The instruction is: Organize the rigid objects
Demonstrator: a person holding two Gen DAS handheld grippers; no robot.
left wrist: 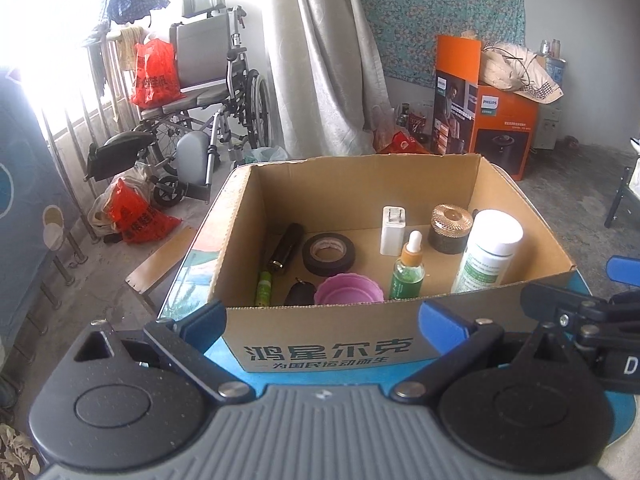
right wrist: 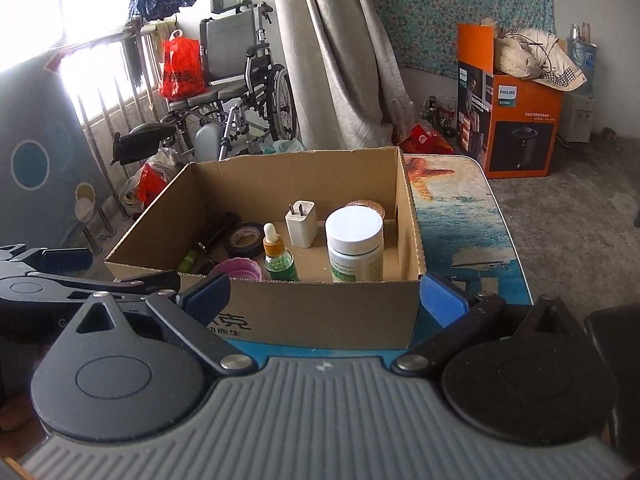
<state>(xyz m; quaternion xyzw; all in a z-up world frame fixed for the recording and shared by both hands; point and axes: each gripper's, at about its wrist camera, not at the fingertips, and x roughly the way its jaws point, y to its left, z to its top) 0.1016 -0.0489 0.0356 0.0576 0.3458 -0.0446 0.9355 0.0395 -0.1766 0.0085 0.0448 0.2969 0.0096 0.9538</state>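
- Both claws, left [left wrist: 322, 322] and right [right wrist: 323, 294], were spread wide, holding nothing.
- Cardboard box [left wrist: 320, 334] sat on the worktop [right wrist: 472, 216], with the white pill bottle [right wrist: 354, 249], dropper bottle [right wrist: 277, 254] and tape roll [left wrist: 329, 254] inside.

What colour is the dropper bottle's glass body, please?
Green, on the dropper bottle, clearest in the left wrist view.

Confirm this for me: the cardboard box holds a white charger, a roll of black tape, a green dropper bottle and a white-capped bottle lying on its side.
One detail is wrong. The white-capped bottle stands upright, cap on top, not on its side; the right wrist view shows it plainly. The rest holds: the cardboard box also contains the white charger, the roll of black tape and the green dropper bottle.
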